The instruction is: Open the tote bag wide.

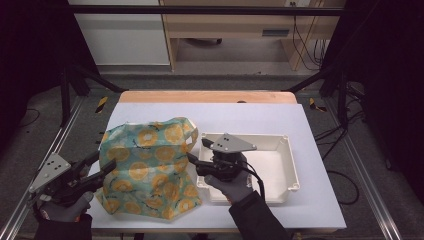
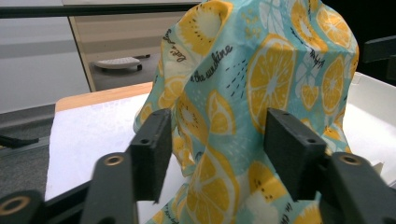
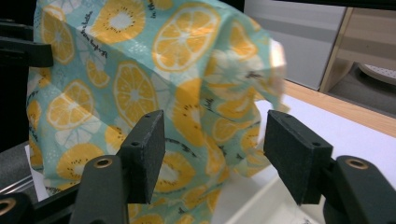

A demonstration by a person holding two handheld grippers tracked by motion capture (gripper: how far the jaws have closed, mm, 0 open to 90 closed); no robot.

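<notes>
Orange-print bag (image 1: pixel 148 167) standing on white tabletop (image 1: pixel 260 120), just beside white tray (image 1: pixel 280 150). Left hand-held gripper (image 1: pixel 102 164) and right hand-held gripper (image 1: pixel 196 150) half open at its sides, holding nothing.

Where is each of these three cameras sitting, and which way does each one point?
High view: above the person's side, facing forward and down on the table; gloved hands, left gripper, right gripper.
Left gripper view: rides that gripper, facing the bag between its open jaws.
Right gripper view: rides that gripper, facing the bag from the opposite side, jaws open.
Shared: all show the bag and the white tray.
</notes>
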